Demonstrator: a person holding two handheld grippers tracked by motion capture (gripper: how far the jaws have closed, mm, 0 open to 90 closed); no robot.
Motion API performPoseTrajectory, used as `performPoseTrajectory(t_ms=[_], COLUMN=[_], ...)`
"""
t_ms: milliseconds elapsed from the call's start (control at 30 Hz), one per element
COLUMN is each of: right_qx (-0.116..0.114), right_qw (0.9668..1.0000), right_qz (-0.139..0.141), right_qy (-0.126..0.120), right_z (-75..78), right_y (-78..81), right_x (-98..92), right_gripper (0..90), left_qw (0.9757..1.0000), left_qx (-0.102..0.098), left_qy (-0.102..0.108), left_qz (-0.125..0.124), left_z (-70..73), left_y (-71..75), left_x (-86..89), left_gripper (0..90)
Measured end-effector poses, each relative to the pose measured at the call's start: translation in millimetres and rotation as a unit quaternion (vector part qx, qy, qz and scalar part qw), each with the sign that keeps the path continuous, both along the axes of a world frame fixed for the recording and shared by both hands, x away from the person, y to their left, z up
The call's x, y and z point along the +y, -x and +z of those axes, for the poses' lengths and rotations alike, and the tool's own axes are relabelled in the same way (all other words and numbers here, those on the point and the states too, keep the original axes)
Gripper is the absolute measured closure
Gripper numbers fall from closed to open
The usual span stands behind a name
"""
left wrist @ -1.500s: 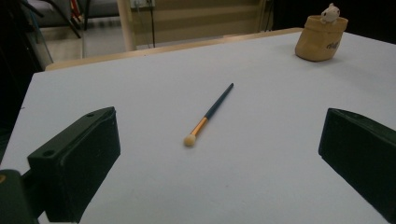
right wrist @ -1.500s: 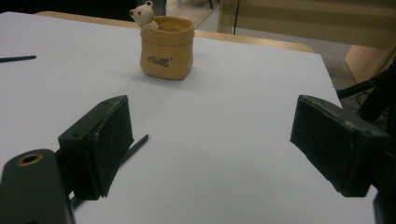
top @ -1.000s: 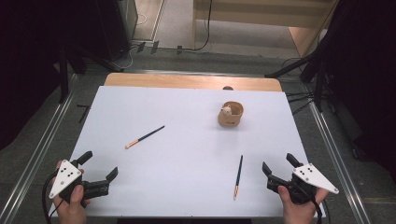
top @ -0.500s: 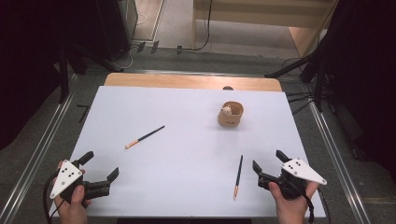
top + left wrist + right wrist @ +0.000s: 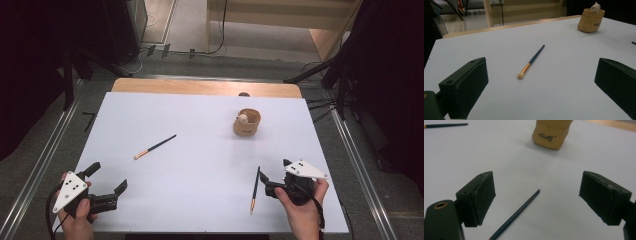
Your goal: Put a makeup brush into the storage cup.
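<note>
A dark-handled brush (image 5: 155, 147) with a gold ferrule and pale tip lies left of centre on the white table (image 5: 200, 120). A second slim brush (image 5: 255, 190) lies near the front right. My right gripper (image 5: 273, 169) sits just right of it, open; in the right gripper view that brush (image 5: 515, 216) runs between the wide-apart jaws of my right gripper (image 5: 537, 195), untouched. My left gripper (image 5: 109, 176) rests at the front left, open and holding nothing. In the left gripper view the first brush (image 5: 531, 61) lies well ahead of my left gripper (image 5: 541, 82).
A small tan pot (image 5: 247, 123) with a white figure in it stands at the back right, also seen as the pot (image 5: 590, 21) and the pot (image 5: 551, 133). A wooden strip (image 5: 200, 87) edges the far side. Metal rails (image 5: 45, 150) run along the floor.
My right gripper has slid left along the front edge, closing in on the slim brush. The left gripper, both brushes and the pot have stayed put.
</note>
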State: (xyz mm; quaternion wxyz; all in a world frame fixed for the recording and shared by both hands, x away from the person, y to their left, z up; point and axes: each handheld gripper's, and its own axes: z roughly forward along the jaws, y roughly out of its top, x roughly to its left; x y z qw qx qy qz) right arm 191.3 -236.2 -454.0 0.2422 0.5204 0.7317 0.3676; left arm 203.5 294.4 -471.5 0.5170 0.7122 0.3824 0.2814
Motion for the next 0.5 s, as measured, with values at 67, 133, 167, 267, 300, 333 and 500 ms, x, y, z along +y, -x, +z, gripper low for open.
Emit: performPoseTrajectory(t_ms=[67, 133, 167, 267, 300, 333, 500], right_qx=[0.024, 0.043, 0.051, 0.078, 0.088, 0.099, 0.147], right_qw=[0.9997, 0.999, 0.9986, 0.9968, 0.996, 0.9948, 0.9886], right_qz=[0.009, 0.013, 0.012, 0.013, 0.016, 0.02, 0.029], right_qy=[-0.001, 0.001, 0.002, 0.005, 0.005, 0.004, 0.017], right_z=[-1.7, -3.7, -4.6, -7.6, -8.5, -9.5, -14.2], right_y=[-4.8, -9.1, -10.6, -15.7, -17.2, -18.8, -25.8], right_x=[0.8, 1.9, 2.4, 3.7, 4.4, 5.2, 13.2], right_gripper=[17.9, 18.9, 19.6, 20.9, 21.7, 22.4, 25.6], left_qw=[1.0, 1.0, 1.0, 1.0, 1.0, 1.0, 1.0], left_qx=[0.001, 0.001, 0.001, 0.001, 0.001, 0.001, 0.002], left_qy=[0.0, 0.001, 0.0, 0.0, 0.0, 0.0, 0.0], left_qz=[0.0, 0.0, 0.0, -0.001, 0.0, 0.0, 0.001], left_z=[0.0, 0.0, 0.0, -0.1, -0.3, -0.4, -0.7], left_y=[0.0, 0.0, 0.0, 0.0, -0.1, -0.2, -0.5], left_x=[0.0, 0.0, 0.0, -0.1, -0.1, -0.1, 0.2], left_gripper=[0.0, 0.0, 0.0, 0.0, 0.0, 0.0, 0.0])
